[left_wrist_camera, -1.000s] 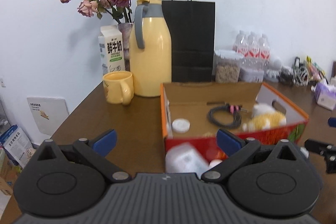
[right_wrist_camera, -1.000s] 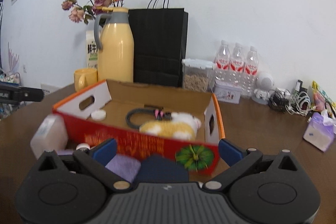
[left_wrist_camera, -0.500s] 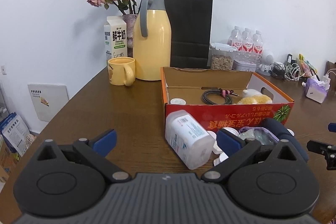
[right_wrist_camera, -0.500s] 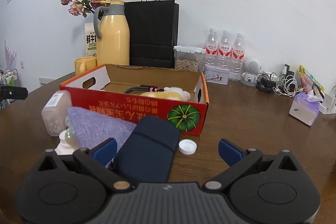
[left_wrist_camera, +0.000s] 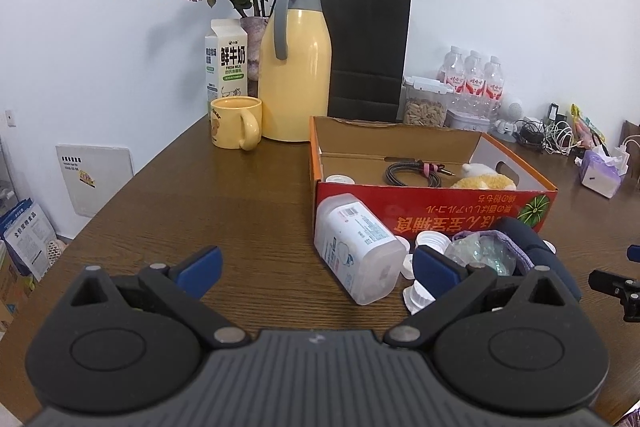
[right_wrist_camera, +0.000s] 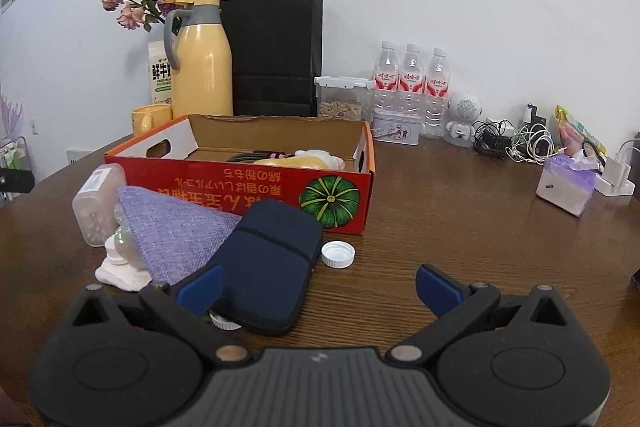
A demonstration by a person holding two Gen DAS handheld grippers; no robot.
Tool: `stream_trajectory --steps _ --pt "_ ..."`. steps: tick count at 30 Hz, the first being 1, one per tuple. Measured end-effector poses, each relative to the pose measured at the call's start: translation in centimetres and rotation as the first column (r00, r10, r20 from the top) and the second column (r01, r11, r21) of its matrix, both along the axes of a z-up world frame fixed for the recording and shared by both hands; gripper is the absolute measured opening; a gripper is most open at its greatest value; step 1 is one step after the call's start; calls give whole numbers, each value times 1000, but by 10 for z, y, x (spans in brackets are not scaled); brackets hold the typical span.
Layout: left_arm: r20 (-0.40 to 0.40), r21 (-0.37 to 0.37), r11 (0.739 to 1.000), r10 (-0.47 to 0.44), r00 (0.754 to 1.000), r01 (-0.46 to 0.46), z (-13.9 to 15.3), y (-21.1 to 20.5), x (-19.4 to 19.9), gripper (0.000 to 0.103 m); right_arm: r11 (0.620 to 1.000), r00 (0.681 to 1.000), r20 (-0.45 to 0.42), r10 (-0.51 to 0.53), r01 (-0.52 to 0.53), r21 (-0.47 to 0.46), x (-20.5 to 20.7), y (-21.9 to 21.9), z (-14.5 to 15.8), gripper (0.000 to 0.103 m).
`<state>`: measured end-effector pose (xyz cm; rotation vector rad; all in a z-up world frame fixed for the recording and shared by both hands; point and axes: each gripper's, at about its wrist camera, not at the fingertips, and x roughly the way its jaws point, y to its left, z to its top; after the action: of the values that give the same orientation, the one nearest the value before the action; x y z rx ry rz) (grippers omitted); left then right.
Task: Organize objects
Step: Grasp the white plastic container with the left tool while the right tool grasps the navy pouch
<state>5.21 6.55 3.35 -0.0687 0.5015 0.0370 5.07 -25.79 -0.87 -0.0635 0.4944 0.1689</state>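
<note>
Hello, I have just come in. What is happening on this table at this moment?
A person is tidying loose things into the red cardboard box on the brown wooden table. Both the left hand-held gripper and the right hand-held gripper are open and empty. A coiled black cable and a yellow plush toy lie inside; the dark blue zip pouch, purple cloth and clear plastic jar wait outside.

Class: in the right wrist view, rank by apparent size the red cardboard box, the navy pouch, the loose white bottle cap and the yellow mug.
1. red cardboard box
2. navy pouch, though nearness to the camera enlarges it
3. yellow mug, partly hidden behind the box
4. white bottle cap
</note>
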Motion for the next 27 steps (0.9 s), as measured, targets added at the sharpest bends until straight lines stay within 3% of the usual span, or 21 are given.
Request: stream_trajectory --steps 11,16,19,23,25,27 --pt "-39 -27 1000 5 999 -6 -13 -14 37 103 997 997 -57 49 -46 67 41 25 -5 102" --pt "-73 -92 992 75 995 -81 -26 -19 62 103 988 988 -153 -27 50 148 74 29 -14 97" --pt "-84 -94 987 125 989 -133 -34 -25 77 103 981 978 -198 -67 101 164 85 31 -22 93" --pt "-109 -112 975 178 978 -190 -49 -26 91 103 977 976 -209 -55 96 191 85 30 -29 86" --pt "-113 -113 971 197 974 -209 -55 -25 93 98 975 978 -205 -48 90 204 84 30 -29 84" --pt "-124 -120 971 191 974 -206 -58 -24 93 87 972 978 -204 -41 86 217 84 29 -30 81"
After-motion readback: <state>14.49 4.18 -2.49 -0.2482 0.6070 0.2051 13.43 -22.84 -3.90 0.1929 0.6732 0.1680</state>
